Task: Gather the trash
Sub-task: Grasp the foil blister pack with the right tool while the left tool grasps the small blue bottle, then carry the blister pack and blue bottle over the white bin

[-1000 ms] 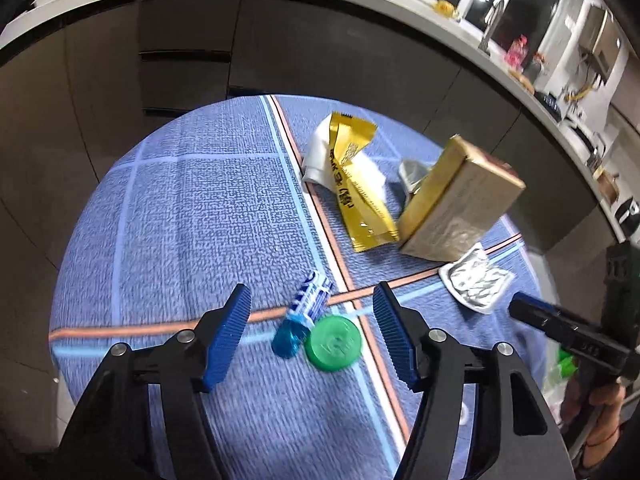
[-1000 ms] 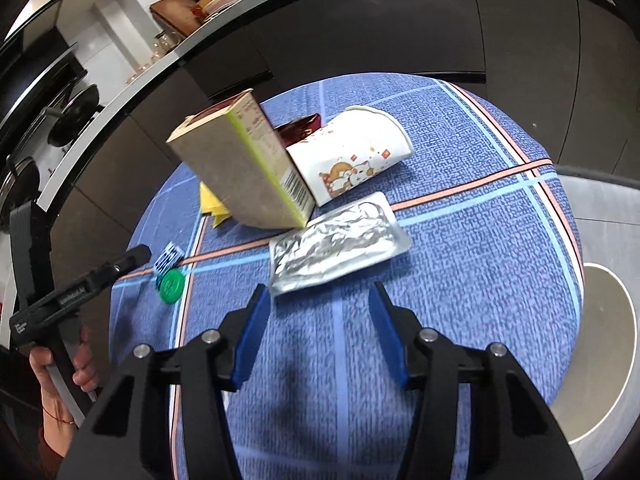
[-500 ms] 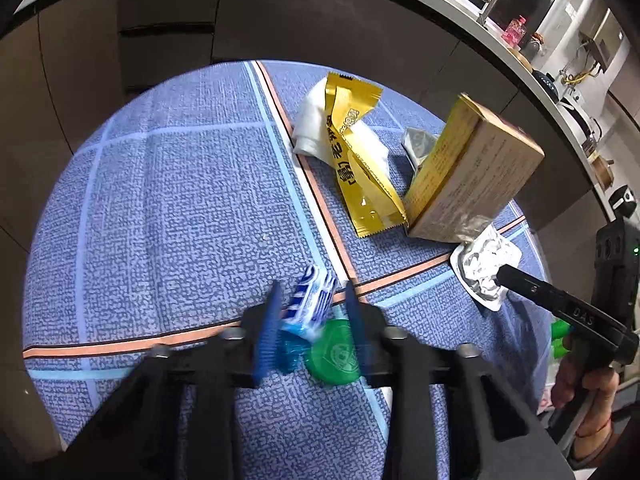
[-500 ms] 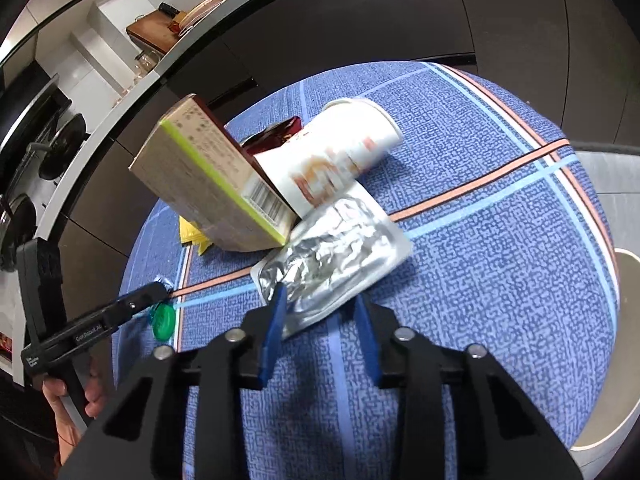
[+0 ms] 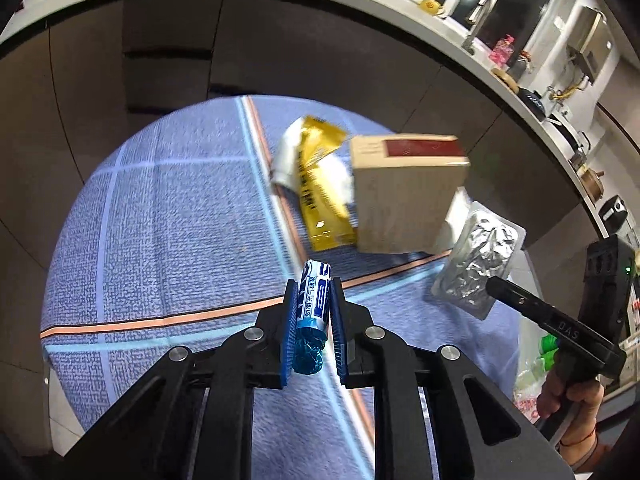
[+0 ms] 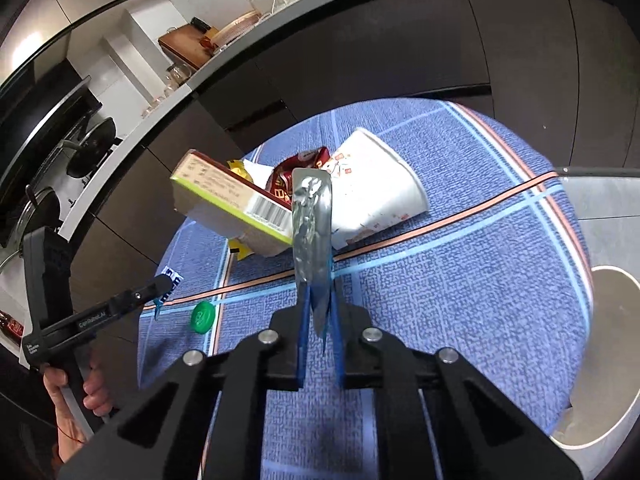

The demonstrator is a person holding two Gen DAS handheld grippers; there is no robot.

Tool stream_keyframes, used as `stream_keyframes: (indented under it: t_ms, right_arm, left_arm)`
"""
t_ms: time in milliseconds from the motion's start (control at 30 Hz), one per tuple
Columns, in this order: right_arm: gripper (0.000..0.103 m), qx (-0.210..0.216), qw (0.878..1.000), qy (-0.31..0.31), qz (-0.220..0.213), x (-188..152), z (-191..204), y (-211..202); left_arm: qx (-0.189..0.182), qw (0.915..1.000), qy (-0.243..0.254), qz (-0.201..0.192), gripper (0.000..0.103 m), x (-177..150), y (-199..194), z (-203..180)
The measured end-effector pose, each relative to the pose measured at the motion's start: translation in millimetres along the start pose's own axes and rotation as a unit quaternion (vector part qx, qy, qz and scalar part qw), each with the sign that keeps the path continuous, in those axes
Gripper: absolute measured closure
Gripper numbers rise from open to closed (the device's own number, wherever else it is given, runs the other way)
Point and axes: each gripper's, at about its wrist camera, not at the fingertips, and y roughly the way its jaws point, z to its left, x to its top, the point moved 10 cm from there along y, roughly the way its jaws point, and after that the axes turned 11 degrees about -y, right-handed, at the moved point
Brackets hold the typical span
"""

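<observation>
My left gripper (image 5: 313, 300) is shut on a blue and white wrapper (image 5: 314, 300) and holds it above the blue round table (image 5: 168, 216). My right gripper (image 6: 319, 300) is shut on a silver foil pack (image 6: 312, 232), held on edge above the table; the pack also shows in the left wrist view (image 5: 478, 258). On the table lie a tan carton (image 5: 404, 196), a yellow wrapper (image 5: 320, 184), a white paper cup (image 6: 372, 196), a dark red wrapper (image 6: 286, 176) and a green bottle cap (image 6: 203, 315).
Dark cabinets and a curved counter (image 5: 360, 4) ring the table. A round pale object (image 6: 600, 360) lies on the floor to the right of the table. A bag with green items (image 5: 544, 356) sits beyond the table's right edge.
Both grippers have closed, the left on the blue and white wrapper, the right on the foil pack. Both have lifted their items off the table. The green cap stays on the table.
</observation>
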Motion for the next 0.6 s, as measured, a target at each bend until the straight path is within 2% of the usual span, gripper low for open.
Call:
stream_keyframes:
  t_ms: [267, 600]
  right_arm:
    - [0.092, -0.001, 0.999, -0.002, -0.035, 3.2, -3.9, -44.6]
    - [0.092, -0.01, 0.996, -0.01, -0.084, 7.6, -11.5, -112.0]
  left_arm:
    - [-0.02, 0.9989, 0.036, -0.023, 0.088, -5.7, -32.7, -41.5]
    - [-0.056, 0.9936, 0.087, -0.045, 0.088, -22.2, -63.6, -113.5]
